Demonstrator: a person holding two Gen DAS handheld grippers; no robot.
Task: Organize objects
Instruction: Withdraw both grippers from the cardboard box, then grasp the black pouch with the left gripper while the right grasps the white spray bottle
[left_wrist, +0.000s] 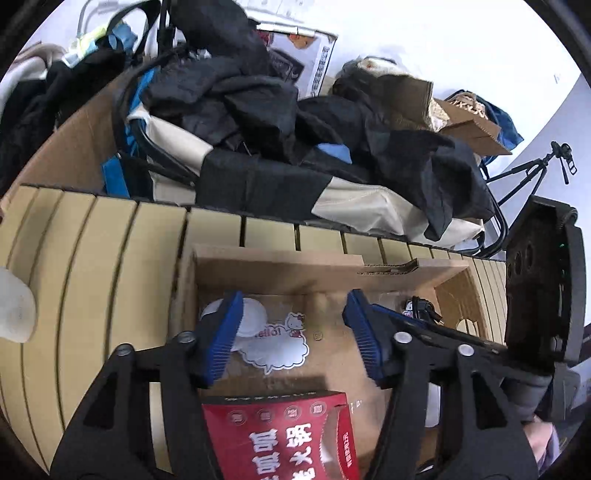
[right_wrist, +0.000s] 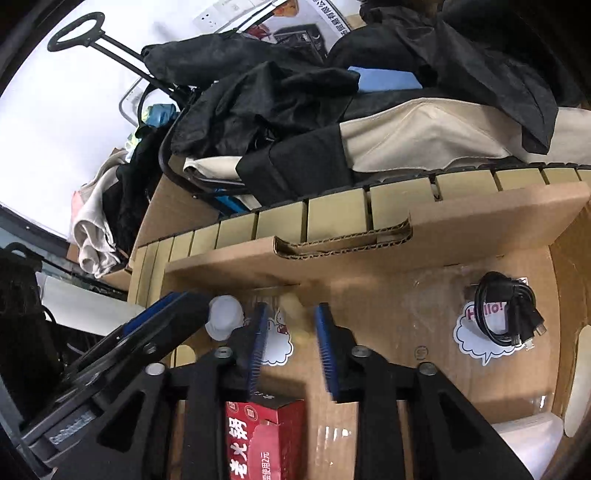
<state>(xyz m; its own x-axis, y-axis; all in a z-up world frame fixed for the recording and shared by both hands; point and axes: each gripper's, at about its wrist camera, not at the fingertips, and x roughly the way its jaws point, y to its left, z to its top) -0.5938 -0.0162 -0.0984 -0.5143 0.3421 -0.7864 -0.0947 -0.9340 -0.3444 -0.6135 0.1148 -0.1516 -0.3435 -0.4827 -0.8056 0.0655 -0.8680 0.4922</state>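
Both tools, left (left_wrist: 291, 332) and right (right_wrist: 290, 345), gape empty over the cardboard box (right_wrist: 480, 218); red carton (right_wrist: 266, 439) at 6 o'clock, coiled black cable (right_wrist: 506, 310) at 3 already boxed, sorting apparently unfinished.

We see a cluttered home storage corner; slatted folding table (left_wrist: 110, 236); clothes pile (left_wrist: 258, 110) on wagon; tripod (left_wrist: 532, 170); cardboard boxes (left_wrist: 472, 125).

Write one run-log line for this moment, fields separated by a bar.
left gripper: open, empty | right gripper: open, empty | cardboard box: red carton, black cable, white cap inside
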